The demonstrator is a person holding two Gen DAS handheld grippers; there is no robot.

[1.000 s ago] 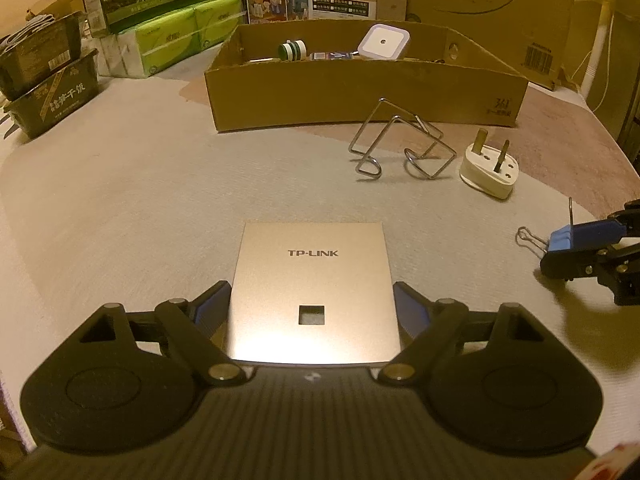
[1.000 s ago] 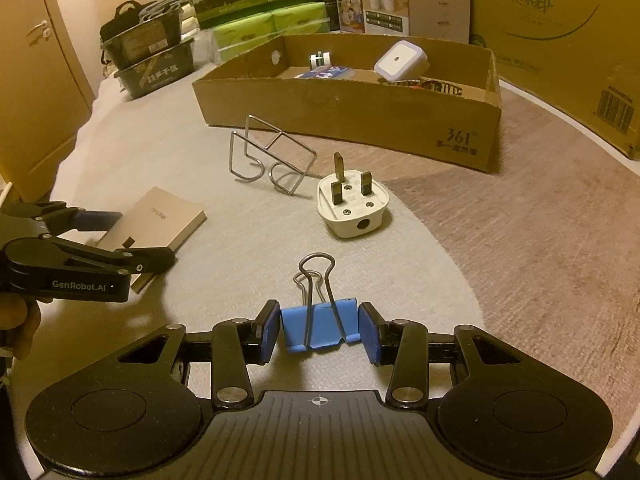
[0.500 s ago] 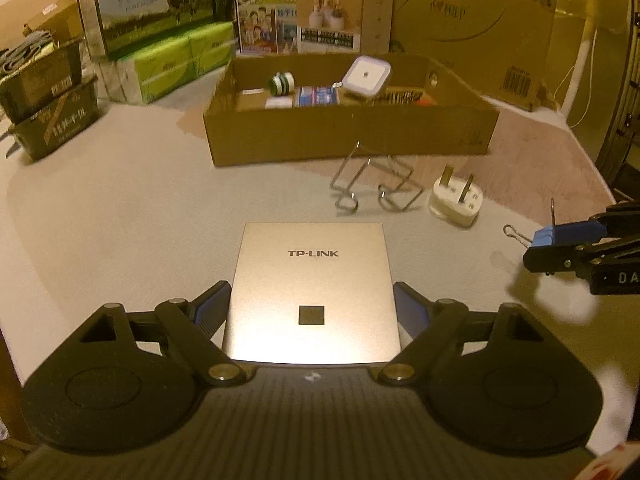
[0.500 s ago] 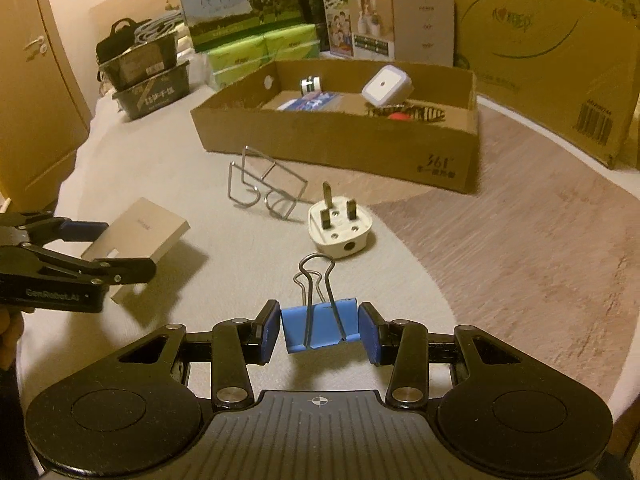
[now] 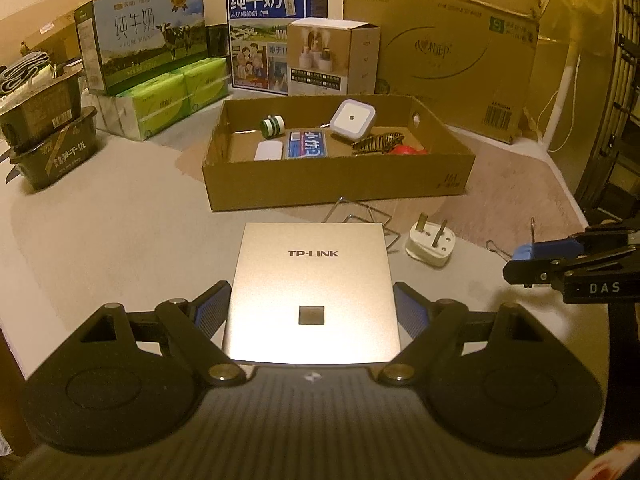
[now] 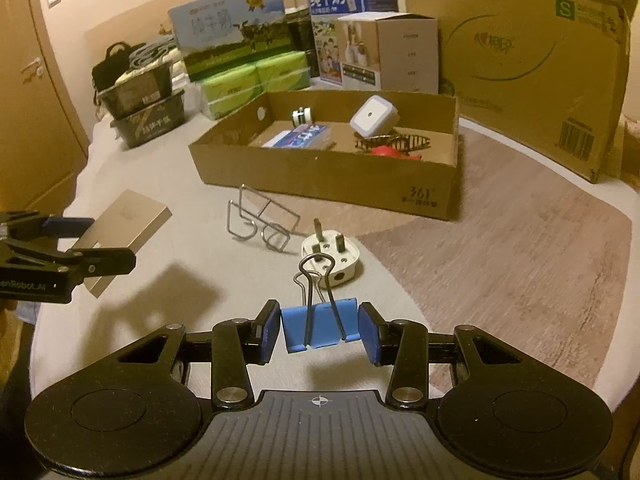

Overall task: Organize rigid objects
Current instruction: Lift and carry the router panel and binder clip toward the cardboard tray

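My left gripper (image 5: pixel 311 304) is shut on a flat silver TP-LINK panel (image 5: pixel 316 272), held by its side edges clear of the beige surface. My right gripper (image 6: pixel 319 332) is shut on a blue binder clip (image 6: pixel 298 330) with its wire handles pointing forward, also held in the air. In the right wrist view the left gripper (image 6: pixel 106 240) and the panel (image 6: pixel 132 220) hang at the left. On the surface between me and an open cardboard box (image 5: pixel 336 188) lie a wire stand (image 6: pixel 264 220) and a white plug (image 6: pixel 334 260), prongs up.
The box (image 6: pixel 320 176) holds a green-white spool (image 5: pixel 273 125), a white night light (image 5: pixel 353 118), a blue packet and a striped clip. Milk cartons (image 5: pixel 140 52), green tissue packs and a large cardboard carton (image 5: pixel 440 48) line the back. Dark trays (image 5: pixel 48 148) stand at the left.
Both grippers have risen with the panel and the binder clip still in them. The surface, wire stand and plug now look farther below, and more of the back wall shows.
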